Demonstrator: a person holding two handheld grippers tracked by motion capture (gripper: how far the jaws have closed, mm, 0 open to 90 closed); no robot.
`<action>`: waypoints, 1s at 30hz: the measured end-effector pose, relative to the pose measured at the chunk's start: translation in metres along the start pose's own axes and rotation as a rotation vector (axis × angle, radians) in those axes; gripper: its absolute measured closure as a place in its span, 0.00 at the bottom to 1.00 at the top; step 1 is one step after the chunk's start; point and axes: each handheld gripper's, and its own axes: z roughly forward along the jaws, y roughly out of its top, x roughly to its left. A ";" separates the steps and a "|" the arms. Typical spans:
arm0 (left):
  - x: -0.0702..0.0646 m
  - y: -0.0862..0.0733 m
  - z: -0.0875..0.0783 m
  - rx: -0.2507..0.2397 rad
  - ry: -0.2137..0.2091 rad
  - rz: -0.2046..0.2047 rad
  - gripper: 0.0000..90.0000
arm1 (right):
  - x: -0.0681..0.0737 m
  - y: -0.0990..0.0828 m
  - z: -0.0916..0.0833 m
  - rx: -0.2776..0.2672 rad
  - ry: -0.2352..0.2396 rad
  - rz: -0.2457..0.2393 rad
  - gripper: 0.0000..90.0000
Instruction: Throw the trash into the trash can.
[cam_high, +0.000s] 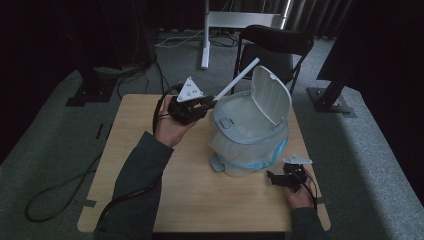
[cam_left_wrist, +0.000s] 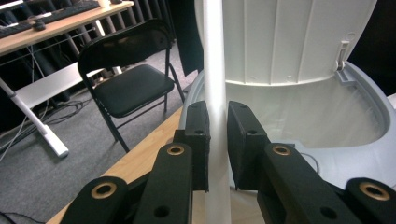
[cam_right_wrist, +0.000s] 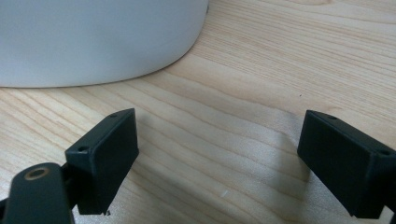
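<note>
Closest to me is the right gripper (cam_high: 278, 177), parked low near the table's (cam_high: 145, 150) near right corner with its jaws spread wide and nothing in them, just beside the base of the bin (cam_high: 248, 131). The left gripper (cam_high: 209, 103) is up by the far edge, clamped tight on a long white tube (cam_high: 239, 78) that slants up over the bin's rim, with the lid (cam_high: 270, 97) flipped open.
</note>
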 end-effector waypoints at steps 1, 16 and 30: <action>0.000 0.001 0.001 -0.002 -0.001 -0.001 0.88 | 0.000 0.000 0.000 0.000 0.000 0.000 0.13; -0.006 0.015 0.018 -0.010 -0.033 0.017 0.88 | 0.000 0.000 0.000 0.000 0.000 0.000 0.13; -0.004 0.023 0.036 -0.016 -0.049 -0.012 0.88 | 0.000 0.000 0.000 0.000 0.000 0.000 0.13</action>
